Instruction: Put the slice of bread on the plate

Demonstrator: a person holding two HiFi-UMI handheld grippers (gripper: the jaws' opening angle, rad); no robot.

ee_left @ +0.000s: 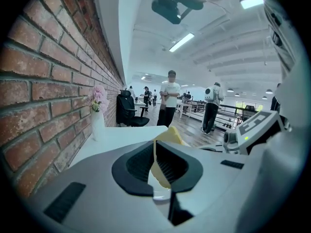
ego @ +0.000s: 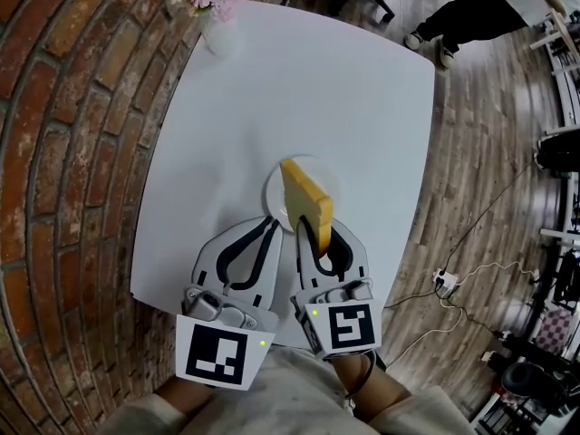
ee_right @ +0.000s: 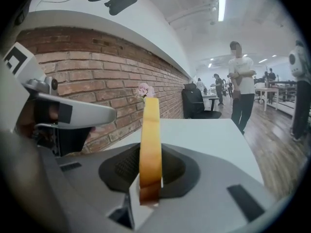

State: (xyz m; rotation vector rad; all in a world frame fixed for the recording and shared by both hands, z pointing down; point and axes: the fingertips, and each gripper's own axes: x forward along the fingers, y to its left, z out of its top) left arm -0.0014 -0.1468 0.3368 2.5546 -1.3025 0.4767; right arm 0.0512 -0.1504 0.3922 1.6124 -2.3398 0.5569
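The desk point(ego: 362, 134) is bare apart from a vase point(ego: 219, 34) at its far left corner, too far off to be at risk.

The right gripper point(ego: 317, 234) has its jaws clamped on the lower end of the bread point(ego: 306, 205). The slice stands on edge and reaches out over the plate. I cannot tell whether it touches the plate yet.

The left gripper point(ego: 269, 223) lies just beside it, its jaws all but together with nothing in them, and its tip is at the plate's near rim.

The plate point(ego: 272, 188) is small and sits close to the desk's near edge, about midway along it.

What could go wrong:
- If the slice is let go on edge, it will likely topple. With so little plate around it, it could land half on the rim or on the desk.
- The left gripper's tip could push the plate if either hand drifts sideways, and the plate could slide out from under the slice.
- Soft crumb may be dented by the clamp.
- The bread may stick to one pad, so it drags back toward the near edge when the jaws part.
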